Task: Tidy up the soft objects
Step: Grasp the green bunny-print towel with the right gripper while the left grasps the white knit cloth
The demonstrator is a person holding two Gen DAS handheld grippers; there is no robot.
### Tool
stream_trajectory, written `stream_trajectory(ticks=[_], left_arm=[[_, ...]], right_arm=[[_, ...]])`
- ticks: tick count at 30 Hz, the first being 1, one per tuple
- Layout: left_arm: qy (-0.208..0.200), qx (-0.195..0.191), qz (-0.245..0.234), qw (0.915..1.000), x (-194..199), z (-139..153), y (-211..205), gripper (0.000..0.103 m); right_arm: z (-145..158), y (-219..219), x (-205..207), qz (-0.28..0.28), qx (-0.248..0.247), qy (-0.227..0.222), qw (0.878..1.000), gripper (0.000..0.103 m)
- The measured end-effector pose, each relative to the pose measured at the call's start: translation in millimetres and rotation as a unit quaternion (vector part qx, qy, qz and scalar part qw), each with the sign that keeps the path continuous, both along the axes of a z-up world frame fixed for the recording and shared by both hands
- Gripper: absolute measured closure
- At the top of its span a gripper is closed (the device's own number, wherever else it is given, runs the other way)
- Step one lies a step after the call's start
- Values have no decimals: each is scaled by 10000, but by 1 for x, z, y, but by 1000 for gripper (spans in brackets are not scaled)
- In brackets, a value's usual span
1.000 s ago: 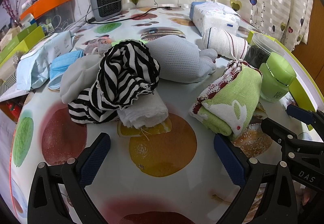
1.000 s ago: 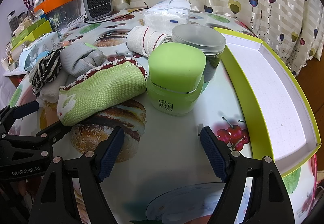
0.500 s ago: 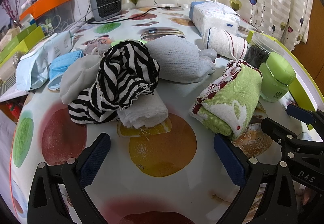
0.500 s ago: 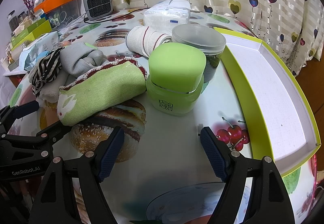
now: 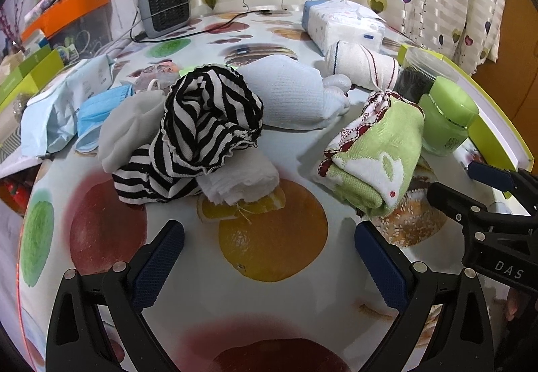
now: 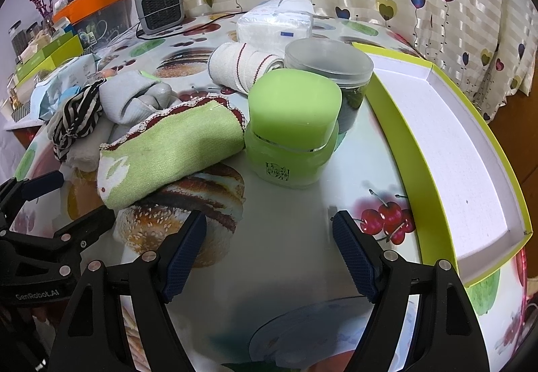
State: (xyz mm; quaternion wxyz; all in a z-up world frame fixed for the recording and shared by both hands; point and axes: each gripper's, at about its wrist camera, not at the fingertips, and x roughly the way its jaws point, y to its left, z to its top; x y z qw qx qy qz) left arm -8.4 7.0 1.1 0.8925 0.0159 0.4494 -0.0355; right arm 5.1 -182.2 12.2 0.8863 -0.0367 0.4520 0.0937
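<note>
green rabbit towel (image 5: 373,157) ahead-right of spread left gripper (image 5: 269,257), right gripper (image 6: 269,247) spread

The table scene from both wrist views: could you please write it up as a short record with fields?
surface: table with fruit-print cover
left gripper: open, holds nothing
right gripper: open, holds nothing
nearest soft item: folded green towel, leaning against green jar
cloth pile: striped cloth on top of white cloth roll, grey sock behind
rolled towel: beside tissue pack
container: green-edged tray, nothing in the part that shows
</note>
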Motion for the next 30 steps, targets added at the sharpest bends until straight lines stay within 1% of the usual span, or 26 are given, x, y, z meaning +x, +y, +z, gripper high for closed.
stream_trajectory(ticks=[5, 8, 10, 12, 14, 15, 18, 21, 24, 28, 30], left_arm=[[90, -226, -67, 9997, -7, 6, 13, 3], [170, -349, -17, 9992, -11, 9, 26, 4], [132, -496, 24, 9987, -16, 14, 37, 4], [31, -441, 49, 9990, -19, 20, 42, 4], [-224, -198, 56, 9995, -24, 29, 47, 4], [-271, -160, 52, 9995, -24, 32, 50, 4], [-307, -303, 112, 9990, -22, 37, 65, 5], [-306, -352, 283, 9985, -17, 39, 80, 6], [-241, -400, 419, 9980, -12, 38, 95, 6], [-322, -478, 496, 9971, -2, 41, 107, 8], [-315, -446, 528, 9971, 3, 42, 112, 9]], right_arm=[[5, 2, -4, 51, 163, -25, 9999, 25], [13, 6, -6, 138, 325, -160, 9992, 25], [19, 11, -7, 236, 485, -229, 9983, 25], [24, 16, -5, 335, 707, -234, 9967, 25], [27, 21, -2, 376, 937, -189, 9947, 25], [29, 23, 0, 384, 993, -181, 9941, 25], [32, 35, 3, 391, 963, -198, 9944, 25], [31, 46, 8, 336, 866, -217, 9954, 25], [24, 54, 17, 312, 850, -51, 9959, 25], [21, 62, 25, 99, 835, -47, 9964, 25], [19, 64, 29, 30, 772, -47, 9970, 25]])
